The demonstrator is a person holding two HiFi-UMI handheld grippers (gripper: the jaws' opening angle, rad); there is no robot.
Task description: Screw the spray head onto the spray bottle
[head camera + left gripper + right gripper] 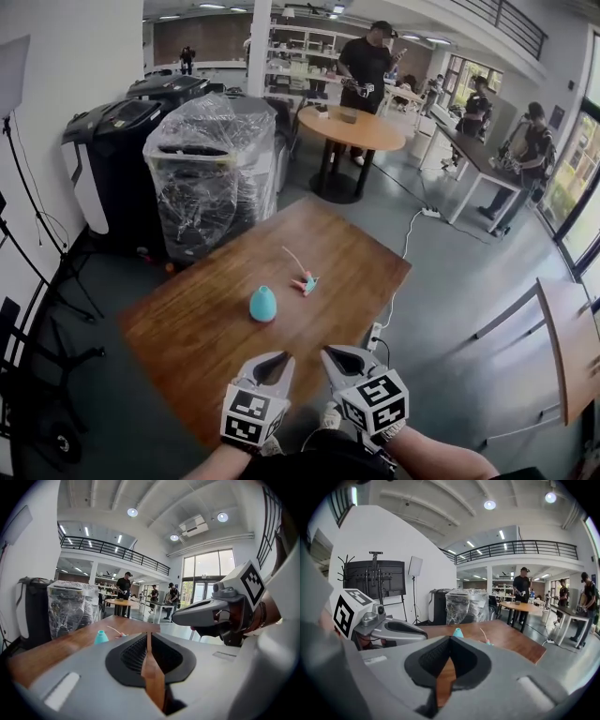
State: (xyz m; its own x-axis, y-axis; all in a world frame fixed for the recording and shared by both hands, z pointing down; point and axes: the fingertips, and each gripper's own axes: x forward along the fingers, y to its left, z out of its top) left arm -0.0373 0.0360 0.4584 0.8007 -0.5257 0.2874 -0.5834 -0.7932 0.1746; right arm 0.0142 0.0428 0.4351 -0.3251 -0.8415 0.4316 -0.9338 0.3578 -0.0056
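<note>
Holding, count of grippers: two, one in each of my hands. The left gripper (283, 359) and right gripper (330, 354) sit side by side at the near end of the table (361, 258), tips pointing away from me.
Left fingers: pressed together, with only a thin slit between the pads (140, 652) and nothing pinched.
Right fingers: pressed together, pads (433, 656) meeting and nothing pinched.
Marker cubes: two, one on each gripper, facing up toward me.
Spray bottle, count: one. The teal spray bottle (263, 304) stands upright on the wood near the table's middle, ahead of my left gripper and apart from it, with no head on it.
Spray head, count: one. The spray head (306, 281) lies on its side just beside the bottle on its far right, not touching it, with its thin pale tube running away from me.
Tables in view: one wooden work table under my tools and one round table (352, 129) farther back.
Bins: one bin wrapped in clear film (211, 169) beyond the table's far left corner, with two dark bins (112, 159) to its left.
Persons: at least four, all well apart from my table.
</note>
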